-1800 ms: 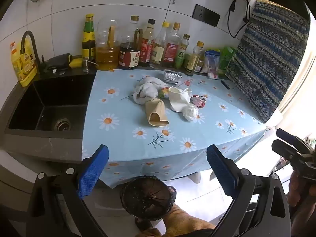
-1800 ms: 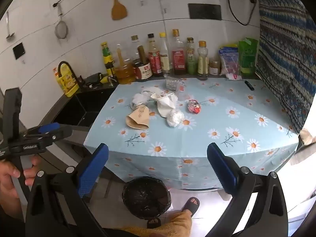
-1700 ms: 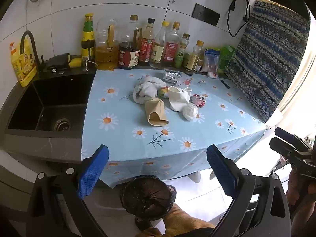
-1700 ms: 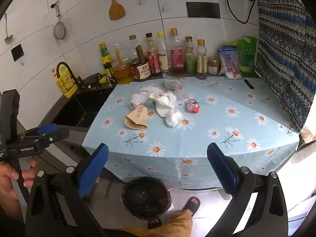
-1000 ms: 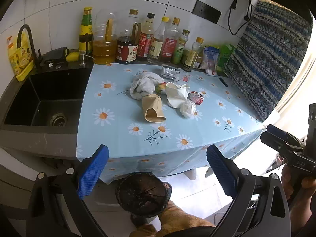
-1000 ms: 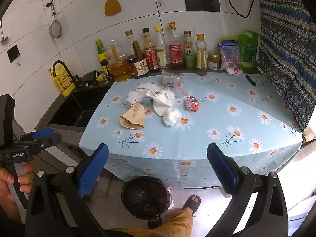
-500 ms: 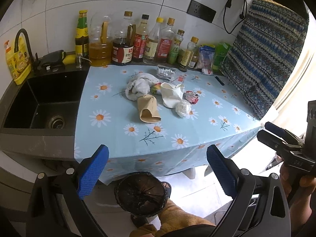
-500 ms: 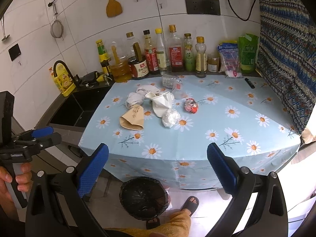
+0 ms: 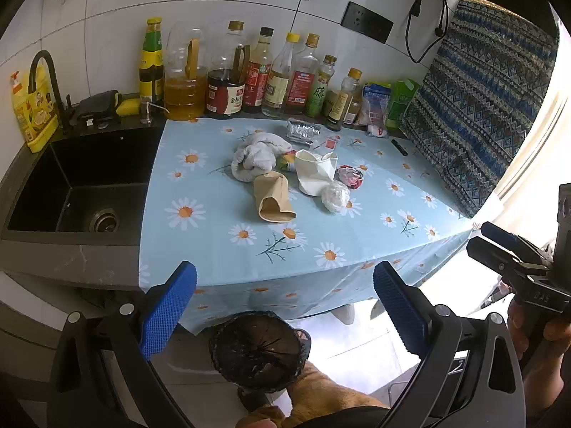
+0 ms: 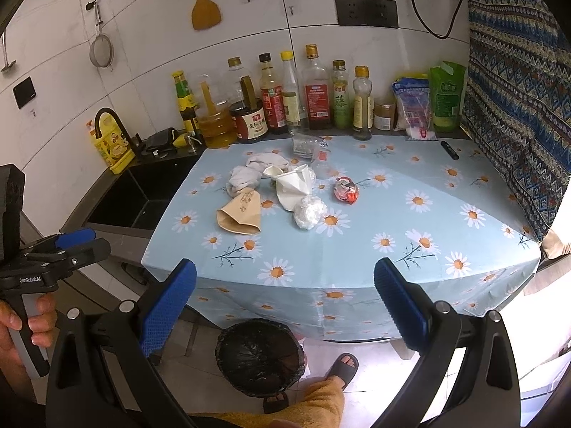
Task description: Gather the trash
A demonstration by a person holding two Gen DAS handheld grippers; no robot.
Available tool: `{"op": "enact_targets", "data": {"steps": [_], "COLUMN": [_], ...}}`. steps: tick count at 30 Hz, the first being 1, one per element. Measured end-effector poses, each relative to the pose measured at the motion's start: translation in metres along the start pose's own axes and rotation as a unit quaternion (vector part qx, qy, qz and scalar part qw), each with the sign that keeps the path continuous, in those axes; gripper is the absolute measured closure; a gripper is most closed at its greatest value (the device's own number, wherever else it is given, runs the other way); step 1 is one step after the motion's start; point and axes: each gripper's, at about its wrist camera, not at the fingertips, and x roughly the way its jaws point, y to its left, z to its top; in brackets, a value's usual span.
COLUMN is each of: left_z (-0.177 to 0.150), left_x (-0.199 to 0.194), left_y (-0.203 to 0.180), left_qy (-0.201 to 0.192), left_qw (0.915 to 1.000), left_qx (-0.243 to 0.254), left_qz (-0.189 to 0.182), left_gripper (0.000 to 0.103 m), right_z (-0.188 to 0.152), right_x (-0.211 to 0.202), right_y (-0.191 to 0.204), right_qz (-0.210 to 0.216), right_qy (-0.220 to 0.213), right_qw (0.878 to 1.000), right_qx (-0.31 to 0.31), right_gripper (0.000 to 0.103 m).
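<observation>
Both grippers hang back off the front edge of the desk (image 10: 357,249), nothing picked yet. Left gripper (image 9: 283,306) jaws wide apart, empty; right gripper (image 10: 285,303) same, wide apart, empty.

Trash sits mid-desk in a loose cluster: brown paper cup (image 10: 239,214) on its side nearest the front, crushed white cup (image 10: 294,185) just behind it, clear plastic wad (image 10: 309,211) touching the white cup's lower end, red wrapper ball (image 10: 345,189) a bit to the right, apart from the rest. White rag (image 10: 246,174) bunched at the back, touching the cups. Bin w/ black liner (image 10: 260,356) on the floor just below the desk edge, between the two grippers' fingers in both views.

Risks, imo:
- Cups are light & squashed; a pinch on the rim prob crushes further or lets it pop out.
- Plastic wad is slippery & springy, could squirt away, off the edge.
- Pieces touch, so grabbing one likely drags a neighbour or snags the rag, which may not be trash.
- Cloth hangs over the edge; catching it w/ a finger would pull everything, incl. the bottles (image 10: 314,89) along the wall.
- Bin mouth is small; a drop from desk height could miss.

Views: left wrist cam shows the sink (image 9: 82,192) basin w/ drain, plus the right gripper held off to the side. Right wrist cam shows the wooden spatula (image 10: 205,7) & strainer on the wall, the person's sandalled foot (image 10: 340,365) by the bin, and the left gripper side-on.
</observation>
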Motion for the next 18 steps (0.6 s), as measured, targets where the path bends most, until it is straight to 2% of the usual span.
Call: {"op": "enact_targets", "data": {"steps": [18], "left_z": [-0.0056], "left_x": [-0.0032], "left_y": [0.0057], "left_qy": [0.003], "left_qw": [1.0], "left_qx": [0.004], "left_qz": [0.0], "left_gripper": [0.007], "right_z": [0.0005], "right_x": [-0.0048], "right_y": [0.0071], "right_qz": [-0.01], "right_qy": [-0.001], "right_qw": [1.0], "right_qx": [0.007], "right_gripper": [0.004]}}
